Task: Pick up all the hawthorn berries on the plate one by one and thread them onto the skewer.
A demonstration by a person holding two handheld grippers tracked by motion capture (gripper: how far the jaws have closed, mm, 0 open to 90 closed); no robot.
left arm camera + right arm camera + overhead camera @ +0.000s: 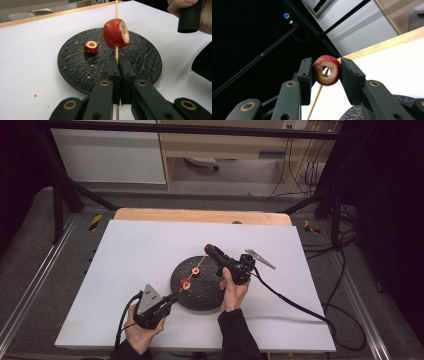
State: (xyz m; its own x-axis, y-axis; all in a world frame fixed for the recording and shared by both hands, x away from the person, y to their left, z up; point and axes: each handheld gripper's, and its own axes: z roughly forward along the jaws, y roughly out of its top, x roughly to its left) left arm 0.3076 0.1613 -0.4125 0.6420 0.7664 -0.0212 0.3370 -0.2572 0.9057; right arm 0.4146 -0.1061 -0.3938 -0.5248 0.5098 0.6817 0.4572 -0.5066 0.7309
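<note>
- A white table top (130,270) with a wooden far edge stands inside a black frame, grey floor around it and cupboards behind; a round black textured plate (200,297) lies near the middle of the table.
- The left hand (142,332) comes in from the bottom edge of the high view, holding the left gripper (172,298) low and angled up toward the right, its tip at the plate's near-left rim.
- The left gripper's jaws are pressed together on the lower end of a thin wooden skewer (116,53), which rises straight from them in the left gripper view.
- A hollowed red fruit piece (116,33) sits threaded on the skewer just above those jaws, its cut pale face turned to the right.
- A second red fruit piece (91,47), smaller and with a hole at its top, lies loose on the plate, to the left of the skewer and apart from it.
- The right hand (233,290) grips the right gripper (209,248) from below, with the gripper slanting up and away to the left over the plate's far edge.
- The right gripper's jaws clamp a red fruit ring (327,70) from both sides; the skewer shows through its hole and runs on below it.
- In the right gripper view the plate is cut off at the bottom right corner, and the skewer's tip is hidden behind the ring.
- A metal clip-like tool (260,258) lies on the table just right of the right gripper; its exact kind is hard to make out.
</note>
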